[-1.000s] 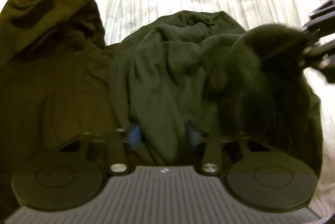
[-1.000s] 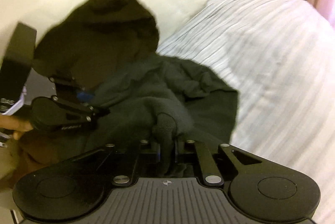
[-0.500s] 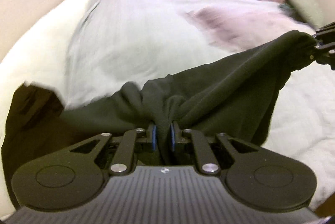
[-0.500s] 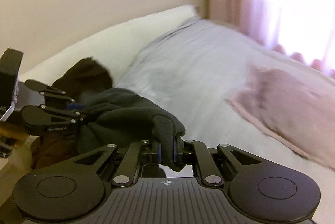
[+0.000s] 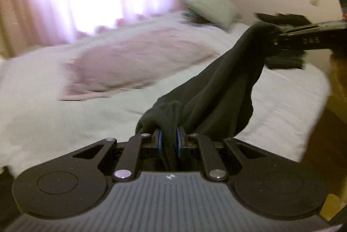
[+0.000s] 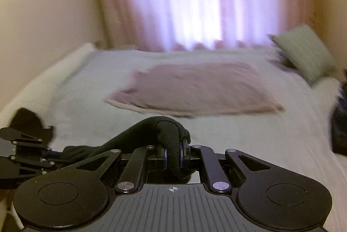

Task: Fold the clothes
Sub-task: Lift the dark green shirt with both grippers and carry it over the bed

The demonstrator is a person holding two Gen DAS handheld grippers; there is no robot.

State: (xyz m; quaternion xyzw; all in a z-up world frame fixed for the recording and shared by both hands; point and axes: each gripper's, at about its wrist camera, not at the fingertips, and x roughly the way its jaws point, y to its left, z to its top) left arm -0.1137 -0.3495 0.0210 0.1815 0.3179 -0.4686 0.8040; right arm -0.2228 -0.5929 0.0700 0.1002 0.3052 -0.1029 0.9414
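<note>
A big pale bed (image 6: pixel 249 145) is spread out in front of both tongs, with a pink cloth (image 6: pixel 195 91) lying flat on it further ahead and a green pillow (image 6: pixel 303 52) far off to the right. A dark garment (image 5: pixel 221 89) is held up in the air above the bed, stretched between the two tongs and hanging in folds. To do this step well, the garment is best kept pulled tight and level, so that it can be laid flat on the free bed below the tongs. The left tongs (image 5: pixel 170 143) are pressed nearly together on a bunch of it. The right tongs (image 6: pixel 173 156) are pinched on another thick roll of it. Both tongs are held out level, side by side, pointing over the bed.
</note>
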